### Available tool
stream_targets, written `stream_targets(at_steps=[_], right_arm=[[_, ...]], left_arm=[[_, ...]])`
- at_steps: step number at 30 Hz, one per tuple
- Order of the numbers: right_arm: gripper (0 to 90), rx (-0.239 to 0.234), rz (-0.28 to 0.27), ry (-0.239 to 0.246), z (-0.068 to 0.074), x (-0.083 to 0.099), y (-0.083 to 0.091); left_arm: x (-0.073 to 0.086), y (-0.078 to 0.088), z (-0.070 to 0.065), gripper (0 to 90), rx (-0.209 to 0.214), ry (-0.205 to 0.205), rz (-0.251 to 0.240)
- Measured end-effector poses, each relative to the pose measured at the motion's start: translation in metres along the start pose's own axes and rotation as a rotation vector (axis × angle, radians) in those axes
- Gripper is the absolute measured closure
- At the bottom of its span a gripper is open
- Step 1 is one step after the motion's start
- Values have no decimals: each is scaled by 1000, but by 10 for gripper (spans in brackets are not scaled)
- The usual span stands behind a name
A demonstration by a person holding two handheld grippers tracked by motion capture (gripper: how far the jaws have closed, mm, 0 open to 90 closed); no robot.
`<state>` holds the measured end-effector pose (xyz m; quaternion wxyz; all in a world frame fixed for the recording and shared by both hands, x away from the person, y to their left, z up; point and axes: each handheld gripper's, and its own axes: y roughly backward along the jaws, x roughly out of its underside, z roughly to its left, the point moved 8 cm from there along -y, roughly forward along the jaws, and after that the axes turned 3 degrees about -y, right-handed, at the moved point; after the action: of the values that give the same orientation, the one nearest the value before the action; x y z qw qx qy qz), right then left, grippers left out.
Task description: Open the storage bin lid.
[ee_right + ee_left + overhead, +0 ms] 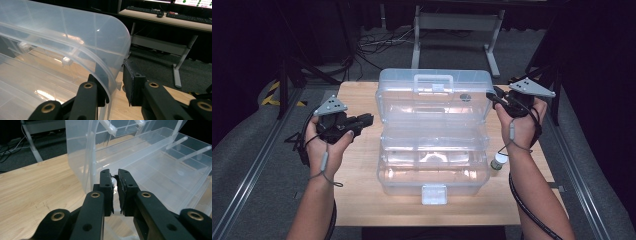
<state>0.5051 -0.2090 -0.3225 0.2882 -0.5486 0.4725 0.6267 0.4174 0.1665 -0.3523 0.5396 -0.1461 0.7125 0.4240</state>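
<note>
A clear plastic toolbox (434,165) stands open in the middle of the wooden table, its lid (434,87) tipped back and its trays (434,137) stepped out. At the box's left side my left gripper (368,119) has its jaws nearly together (114,173), pinching a thin clear plastic edge (114,182) of the box. My right gripper (493,97) is at the lid's right end. In the right gripper view its jaws (113,77) straddle the curved lid wall (105,67). One jaw is inside, the other outside, and a gap shows beside the outer pad (128,82).
A small white bottle (498,161) with a green cap stands on the table (357,200) by the box's right front corner. The box's front latch (434,194) faces me. Cables and a desk frame (452,22) lie beyond the far edge.
</note>
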Motion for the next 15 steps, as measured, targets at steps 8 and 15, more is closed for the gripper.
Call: stream_targets(at_steps=[8, 15], right_arm=[[754, 24, -25, -2, -3, -3, -9], [774, 34, -14, 9, -8, -6, -20]], left_arm=[[4, 4, 5, 827, -14, 14, 0], [7, 7, 8, 825, -24, 29, 4]])
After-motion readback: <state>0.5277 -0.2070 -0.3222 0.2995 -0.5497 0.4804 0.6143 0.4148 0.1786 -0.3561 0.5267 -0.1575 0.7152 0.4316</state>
